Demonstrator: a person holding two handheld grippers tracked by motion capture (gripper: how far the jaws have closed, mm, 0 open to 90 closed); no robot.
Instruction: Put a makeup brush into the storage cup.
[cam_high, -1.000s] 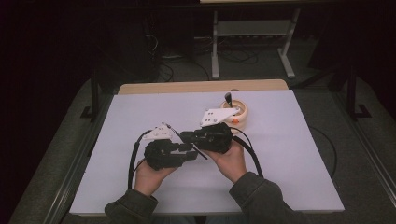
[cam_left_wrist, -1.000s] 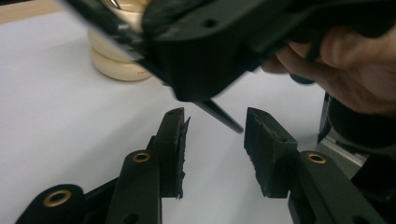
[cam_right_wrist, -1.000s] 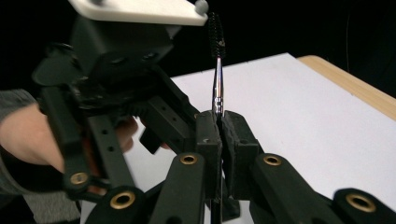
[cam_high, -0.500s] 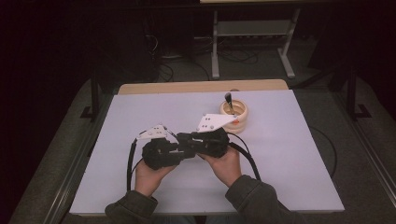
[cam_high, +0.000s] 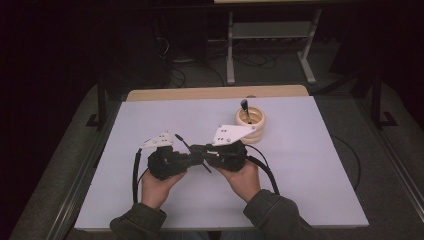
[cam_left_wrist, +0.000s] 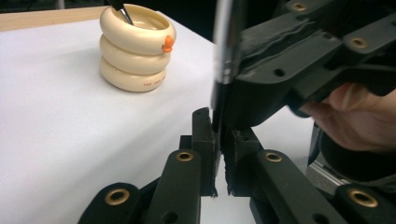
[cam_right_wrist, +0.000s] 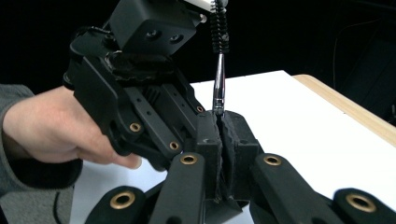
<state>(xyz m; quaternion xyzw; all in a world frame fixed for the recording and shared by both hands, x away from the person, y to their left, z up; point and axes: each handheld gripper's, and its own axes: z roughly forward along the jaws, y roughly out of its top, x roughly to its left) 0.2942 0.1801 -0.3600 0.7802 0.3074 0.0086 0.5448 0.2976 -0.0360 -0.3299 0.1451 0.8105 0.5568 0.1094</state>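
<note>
A thin brush (cam_right_wrist: 218, 84) with a metal shaft and black bristles at its tip stands between both grippers. My right gripper (cam_right_wrist: 219, 122) is shut on the lower shaft. My left gripper (cam_left_wrist: 218, 128) has just been closing and now pinches the same shaft (cam_left_wrist: 225, 51) right beside the right jaws. In the high view the two grippers meet tip to tip, the left gripper (cam_high: 194, 159) facing the right gripper (cam_high: 201, 151), and the brush (cam_high: 182, 142) sticks out slanted from between them. A cream ringed holder (cam_high: 250, 124) stands behind them with another dark brush (cam_high: 244, 108) in it.
The white table top (cam_high: 310, 165) has bare room on both sides of the hands. A wooden strip (cam_high: 200, 93) runs along its far edge. The holder (cam_left_wrist: 134, 49) stands close beyond the grippers. Black cables (cam_high: 136, 170) trail from each gripper.
Both hands have drifted slightly to the left while staying together. The left jaws have closed onto the brush shaft.
</note>
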